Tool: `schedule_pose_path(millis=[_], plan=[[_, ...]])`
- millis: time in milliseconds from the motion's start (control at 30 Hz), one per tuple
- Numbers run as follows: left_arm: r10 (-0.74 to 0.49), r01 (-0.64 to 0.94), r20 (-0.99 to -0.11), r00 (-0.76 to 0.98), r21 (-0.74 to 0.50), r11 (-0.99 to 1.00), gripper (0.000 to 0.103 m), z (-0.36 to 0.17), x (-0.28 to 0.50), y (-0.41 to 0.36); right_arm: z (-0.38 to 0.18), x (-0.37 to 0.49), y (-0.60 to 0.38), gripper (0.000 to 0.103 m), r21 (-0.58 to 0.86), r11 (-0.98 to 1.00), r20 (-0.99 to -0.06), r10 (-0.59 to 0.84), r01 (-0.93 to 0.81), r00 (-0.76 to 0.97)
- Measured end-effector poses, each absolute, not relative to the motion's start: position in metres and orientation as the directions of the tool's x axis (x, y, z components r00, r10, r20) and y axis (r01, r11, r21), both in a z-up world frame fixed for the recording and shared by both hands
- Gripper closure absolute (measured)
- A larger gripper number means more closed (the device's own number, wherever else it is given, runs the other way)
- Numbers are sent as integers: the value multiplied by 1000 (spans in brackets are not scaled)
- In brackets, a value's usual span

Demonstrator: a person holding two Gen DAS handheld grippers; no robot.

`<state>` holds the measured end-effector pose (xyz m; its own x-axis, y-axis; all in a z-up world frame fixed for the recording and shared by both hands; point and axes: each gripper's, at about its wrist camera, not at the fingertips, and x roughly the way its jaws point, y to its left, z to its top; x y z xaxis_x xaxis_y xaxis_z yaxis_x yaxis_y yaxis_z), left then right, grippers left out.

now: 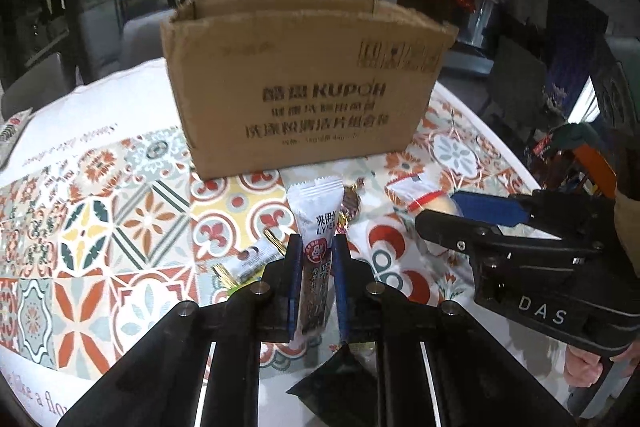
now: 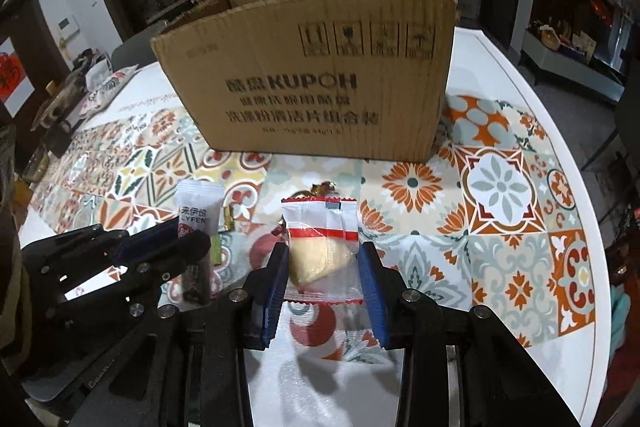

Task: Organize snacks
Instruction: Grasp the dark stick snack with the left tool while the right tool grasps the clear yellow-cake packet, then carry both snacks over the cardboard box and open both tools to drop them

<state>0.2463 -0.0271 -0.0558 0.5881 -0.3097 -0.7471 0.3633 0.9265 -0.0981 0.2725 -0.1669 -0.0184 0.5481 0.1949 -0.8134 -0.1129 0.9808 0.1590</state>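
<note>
My left gripper (image 1: 317,251) is shut on a long white-and-dark snack bar packet (image 1: 316,211), which is lifted off the patterned tablecloth (image 1: 120,211). My right gripper (image 2: 323,259) is shut on a clear red-trimmed packet (image 2: 320,247) with a pale pastry inside, also held above the cloth. An open cardboard box (image 1: 304,83) printed KUPOH stands just behind both. The right wrist view shows the same box (image 2: 312,75) and, low at the left, the left gripper (image 2: 192,237) with its bar (image 2: 198,217). The right gripper (image 1: 438,209) shows at the right of the left wrist view.
Small wrapped sweets lie on the cloth below the grippers: a gold-wrapped one (image 1: 272,243), a dark round one (image 1: 352,205) and a black packet (image 1: 340,375). Another packet (image 1: 12,135) lies at the far left. The round table's white edge (image 2: 560,131) curves along the right. Clutter (image 2: 92,83) sits far left.
</note>
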Motion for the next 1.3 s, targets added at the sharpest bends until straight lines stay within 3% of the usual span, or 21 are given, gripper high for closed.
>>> schedule_pose_path(millis=[1300], plan=[[-359, 361, -526, 771, -105, 927, 88, 80, 253, -13, 111, 277, -165, 66, 176, 965, -603, 260, -192, 754]])
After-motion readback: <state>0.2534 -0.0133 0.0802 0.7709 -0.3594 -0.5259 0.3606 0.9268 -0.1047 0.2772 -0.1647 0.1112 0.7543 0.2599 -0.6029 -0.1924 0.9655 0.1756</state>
